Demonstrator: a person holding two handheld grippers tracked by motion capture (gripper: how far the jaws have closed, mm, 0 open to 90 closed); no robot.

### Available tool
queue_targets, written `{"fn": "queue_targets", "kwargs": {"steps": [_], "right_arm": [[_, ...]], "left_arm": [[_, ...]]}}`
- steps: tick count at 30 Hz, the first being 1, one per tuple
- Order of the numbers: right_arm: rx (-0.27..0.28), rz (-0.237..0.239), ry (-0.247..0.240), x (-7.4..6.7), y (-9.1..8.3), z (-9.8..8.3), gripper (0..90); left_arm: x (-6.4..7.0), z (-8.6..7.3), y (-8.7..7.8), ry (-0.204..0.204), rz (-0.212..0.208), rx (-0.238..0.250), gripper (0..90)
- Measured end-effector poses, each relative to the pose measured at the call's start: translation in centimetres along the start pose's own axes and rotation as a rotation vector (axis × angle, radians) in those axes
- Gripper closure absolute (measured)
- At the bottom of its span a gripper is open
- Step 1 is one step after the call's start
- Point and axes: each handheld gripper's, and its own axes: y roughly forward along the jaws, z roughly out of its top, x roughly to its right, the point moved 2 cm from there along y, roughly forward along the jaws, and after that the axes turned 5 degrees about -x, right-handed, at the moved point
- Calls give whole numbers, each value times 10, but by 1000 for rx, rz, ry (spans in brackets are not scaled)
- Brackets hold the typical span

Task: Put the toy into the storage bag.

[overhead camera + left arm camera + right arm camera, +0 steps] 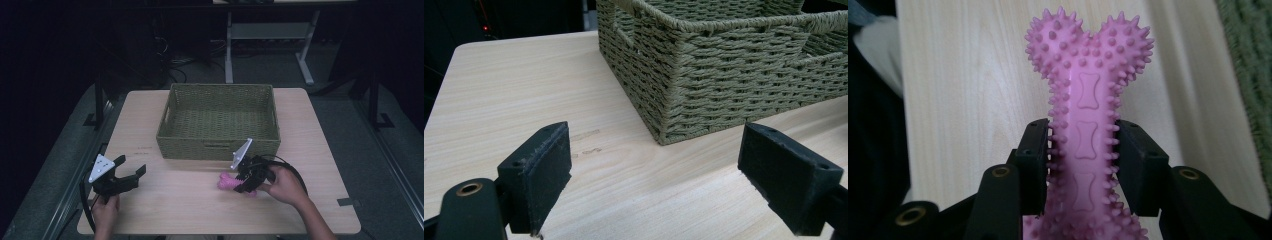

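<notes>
Clamping pink bone [1086, 130], right claw [1083, 160]; left claw [654, 175] wide.

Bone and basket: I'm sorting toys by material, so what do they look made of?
Bone: likely soft rubber or silicone, matte pink, moulded nubs and embossed bone shapes. Basket: woven cord or paper rope, dull olive green, with visible twisted strands in rows.

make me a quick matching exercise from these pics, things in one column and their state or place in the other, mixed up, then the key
Things:
1. left gripper
2. right gripper
3. pink spiky bone toy
4. green woven basket

States or places:
A. holds nothing, sits toward the far side of the table
B. clamped by its shaft between two jaws
C. jaws wide apart over bare wood
D. closed around the toy

Pairs: 1-C, 2-D, 3-B, 4-A
</notes>
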Motion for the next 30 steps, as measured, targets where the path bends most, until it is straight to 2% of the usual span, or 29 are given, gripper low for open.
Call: {"fn": "queue_targets", "kwargs": {"steps": [10, 21, 30], "right_arm": [[46, 33, 2, 13, -34, 1, 581], [81, 51, -17, 18, -61, 1, 581], [91, 30, -27, 23, -83, 5, 581]], "left_arm": [[2, 0, 1, -1, -2, 2, 133], [2, 1, 3, -4, -1, 0, 133], [3, 1, 4, 1, -1, -5, 133]]}}
